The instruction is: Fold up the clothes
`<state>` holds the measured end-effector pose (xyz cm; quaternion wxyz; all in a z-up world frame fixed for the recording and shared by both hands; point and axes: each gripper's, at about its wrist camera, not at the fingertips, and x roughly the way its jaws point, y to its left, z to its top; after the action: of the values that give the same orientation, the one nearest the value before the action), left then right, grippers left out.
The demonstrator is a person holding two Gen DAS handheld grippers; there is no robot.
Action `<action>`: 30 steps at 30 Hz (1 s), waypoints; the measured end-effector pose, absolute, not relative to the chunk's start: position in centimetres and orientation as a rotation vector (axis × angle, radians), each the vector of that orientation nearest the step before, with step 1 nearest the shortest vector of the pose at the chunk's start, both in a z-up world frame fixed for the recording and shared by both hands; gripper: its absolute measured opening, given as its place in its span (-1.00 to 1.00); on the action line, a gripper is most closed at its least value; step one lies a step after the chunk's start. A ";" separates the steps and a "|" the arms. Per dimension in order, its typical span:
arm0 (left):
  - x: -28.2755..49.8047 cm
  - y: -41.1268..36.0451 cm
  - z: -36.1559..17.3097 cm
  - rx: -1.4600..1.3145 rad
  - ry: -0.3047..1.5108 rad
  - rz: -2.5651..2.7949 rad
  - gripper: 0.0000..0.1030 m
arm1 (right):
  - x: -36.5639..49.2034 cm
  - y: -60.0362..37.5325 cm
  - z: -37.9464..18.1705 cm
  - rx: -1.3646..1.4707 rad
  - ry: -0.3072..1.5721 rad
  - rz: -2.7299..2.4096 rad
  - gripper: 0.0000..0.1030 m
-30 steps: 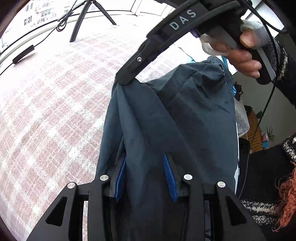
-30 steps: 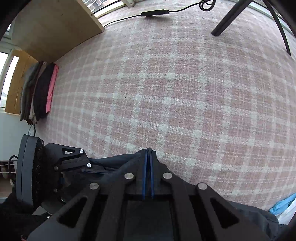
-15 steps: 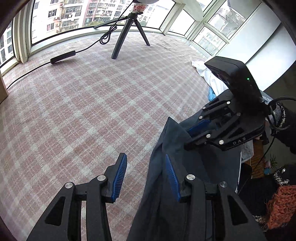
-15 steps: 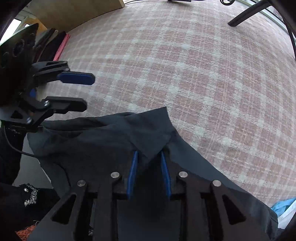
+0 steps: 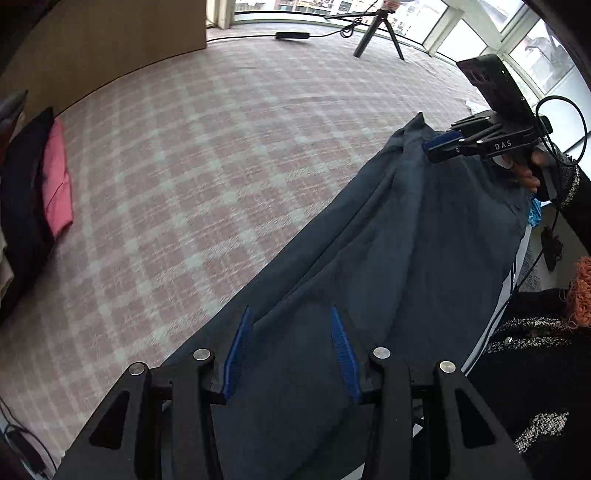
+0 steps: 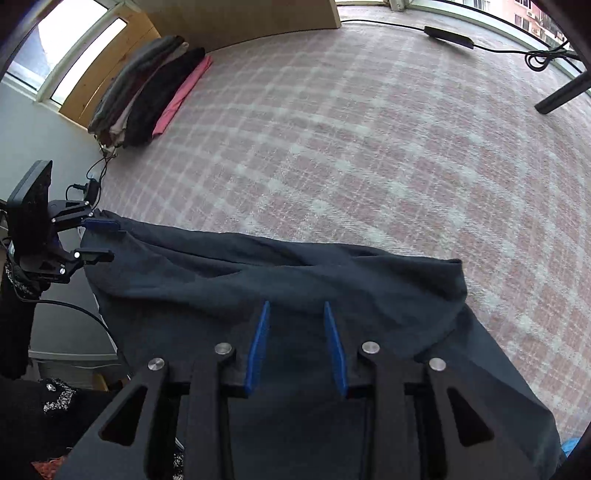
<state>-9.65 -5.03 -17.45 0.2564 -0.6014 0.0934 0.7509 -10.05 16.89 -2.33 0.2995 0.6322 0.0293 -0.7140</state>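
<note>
- Left wrist view is showing the dark garment (image 5: 406,258) lying slack across the near edge of the plaid-covered surface (image 5: 221,166), running from 6 o'clock up toward 2 o'clock; part of it seems to be hanging off the edge, though the drop itself is hidden.
- Fabric is looking thin and dark slate blue, with long soft creases running along its length and one corner standing up at about 1 o'clock; which garment it is cannot be told.
- Left gripper (image 5: 291,350) is sitting over the near end of the cloth with its blue pads (image 5: 236,350) spread apart; cloth is lying between them, but the pads are not pressing on it.
- Right gripper (image 6: 297,347) is opening at the far end, fabric lying between its pads (image 6: 258,347) and not being pinched.
- Judged purpose: both ends are being positioned at opposite edges so the piece can be gripped and stretched flat before a fold is made.
- Right wrist view is showing a top hem edge sagging in a shallow curve between the two tools, so the spread is looking incomplete.
- Folded stack (image 6: 147,92) of grey, black and pink items is resting at 10 o'clock, well apart, apparently as the finished pile.
- Tripod (image 5: 376,33) and cable (image 6: 480,40) are standing at the far edge near 12 to 1 o'clock, well clear of the work.
</note>
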 end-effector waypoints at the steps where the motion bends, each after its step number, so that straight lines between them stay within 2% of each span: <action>1: -9.2 -6.5 -17.7 -1.663 0.262 2.083 -0.19 | -10.2 17.5 -4.9 1.685 0.129 -1.889 -0.41; 3: -8.7 -7.2 -18.4 -1.686 0.315 2.110 -0.24 | -10.4 18.6 -9.0 1.693 0.211 -1.875 -0.41; 13: -9.6 -2.1 -21.5 -1.607 0.574 1.995 -0.28 | -9.5 23.2 -11.6 1.734 0.201 -1.893 -0.35; 16: -9.5 -2.1 -21.4 -1.575 0.570 1.992 -0.98 | -8.7 26.9 -11.3 1.738 0.174 -1.912 -0.34; 17: -9.6 -2.3 -21.2 -1.579 0.570 2.004 -1.00 | -8.4 28.5 -11.0 1.740 0.164 -1.919 -0.31; 19: -9.9 -2.9 -20.8 -1.584 0.555 2.043 -1.00 | -7.7 31.8 -10.5 1.742 0.156 -1.931 -0.28; 24: -12.1 -6.2 -19.2 -1.622 0.349 2.204 -0.97 | -5.8 40.1 -8.0 1.735 0.192 -1.937 -0.28; 27: -11.9 -6.0 -19.8 -1.654 0.484 2.192 -0.96 | -6.3 40.1 -7.1 1.668 0.178 -1.979 -0.28; 28: -11.6 -5.9 -19.6 -1.641 0.509 2.198 -0.92 | -6.4 40.8 -6.4 1.630 0.129 -1.973 -0.28; 30: -11.3 -6.4 -18.8 -1.624 0.465 2.221 -0.68 | -7.0 41.4 -6.3 1.628 0.163 -1.965 -0.28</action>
<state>-11.31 -6.45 -18.82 0.1749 -0.5730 0.1643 0.7836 -6.97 41.39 -6.35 0.2883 0.6097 0.0610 -0.7359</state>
